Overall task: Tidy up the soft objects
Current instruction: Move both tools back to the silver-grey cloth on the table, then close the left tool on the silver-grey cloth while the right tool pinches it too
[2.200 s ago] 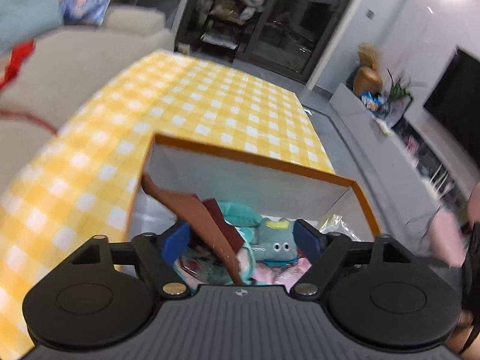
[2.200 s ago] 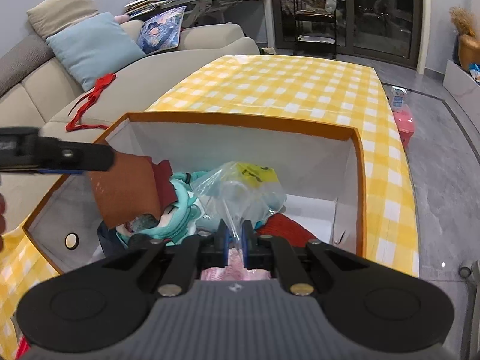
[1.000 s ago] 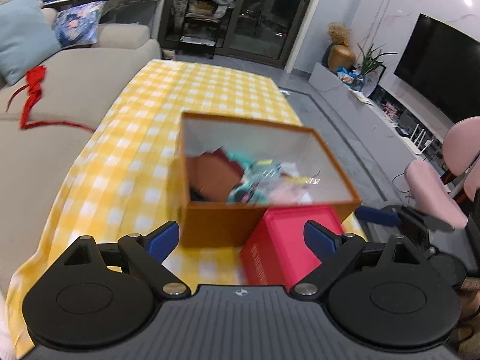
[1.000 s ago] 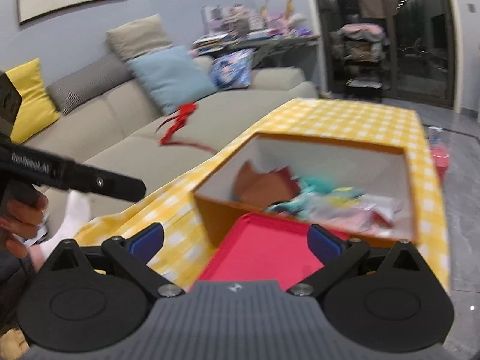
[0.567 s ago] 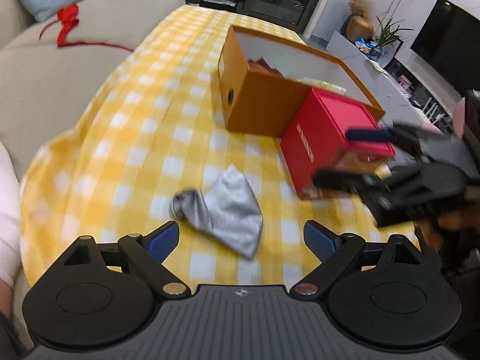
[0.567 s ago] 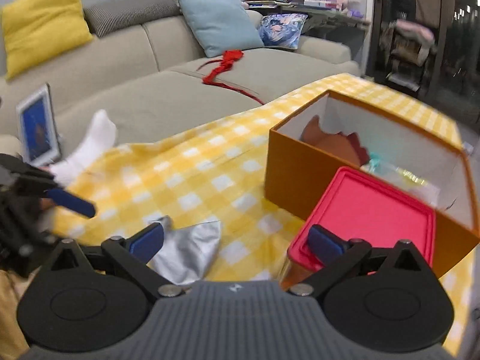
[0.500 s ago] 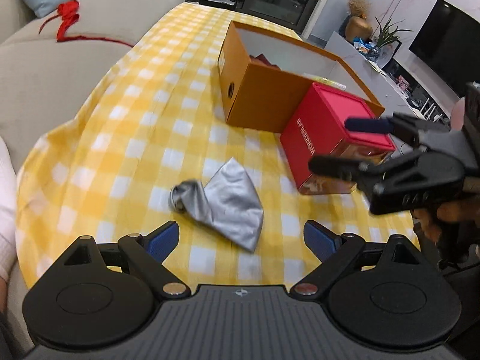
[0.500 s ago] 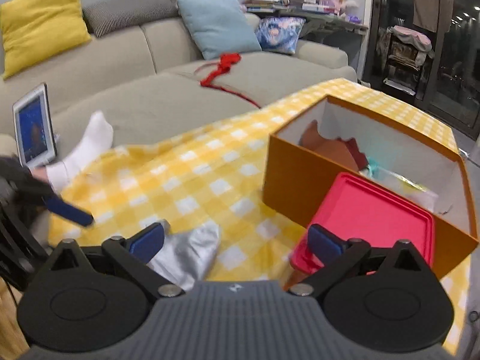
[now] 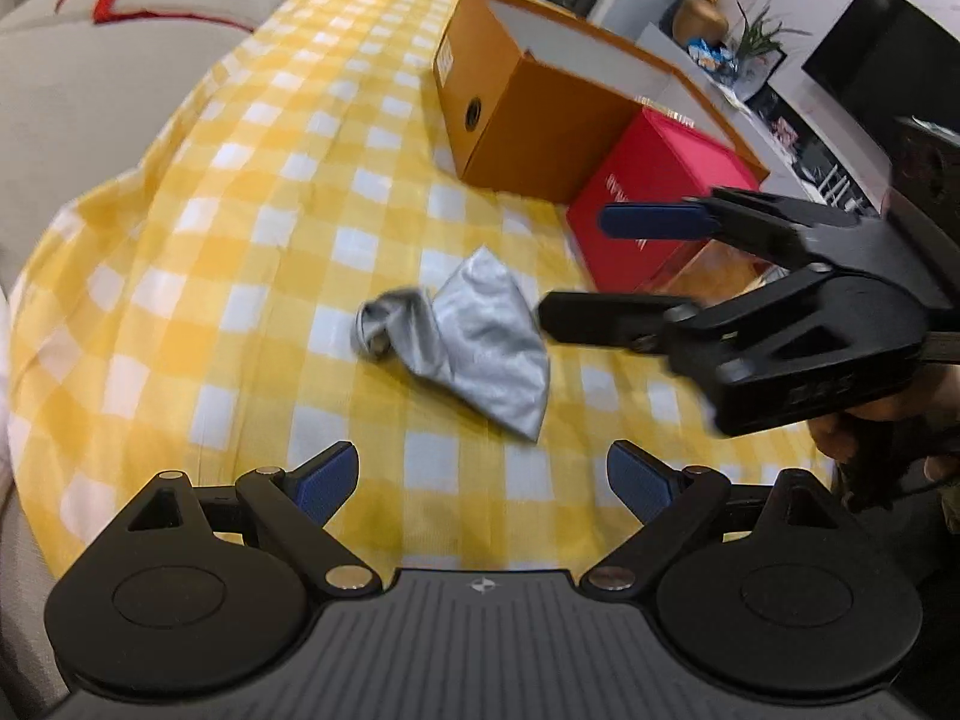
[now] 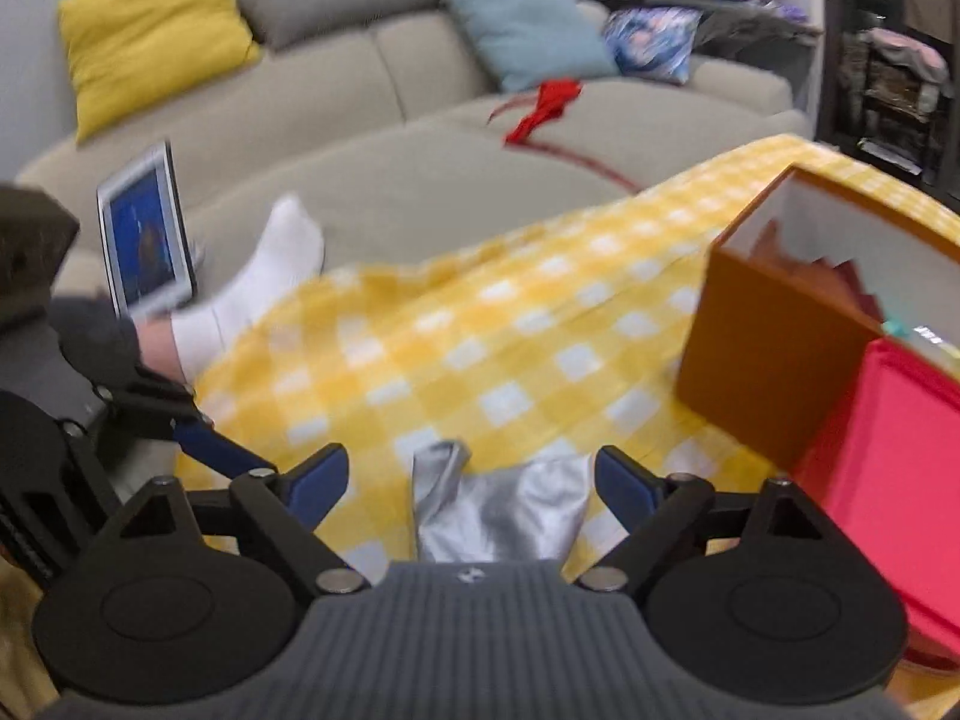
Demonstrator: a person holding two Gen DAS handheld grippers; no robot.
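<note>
Crumpled silver satin pouch (image 9: 462,333) on checked cloth (image 9: 270,228)

Right gripper (image 10: 471,480), jaws narrowing yet unclenched, straddles it; left gripper (image 9: 483,474) gapes, empty. Beyond: cardboard box (image 9: 516,132) of fabrics.

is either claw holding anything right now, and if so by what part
Nothing is held. The left claw is open and empty. The right claw, its jaws just closing a little, stands open around the silver cloth, pads not pressing on it.

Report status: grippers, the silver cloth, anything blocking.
Left gripper open, empty. Right gripper open, jaws just narrowing, lined up on silver cloth, no contact yet. Cloth loose on checked tablecloth. Nothing in the way.
</note>
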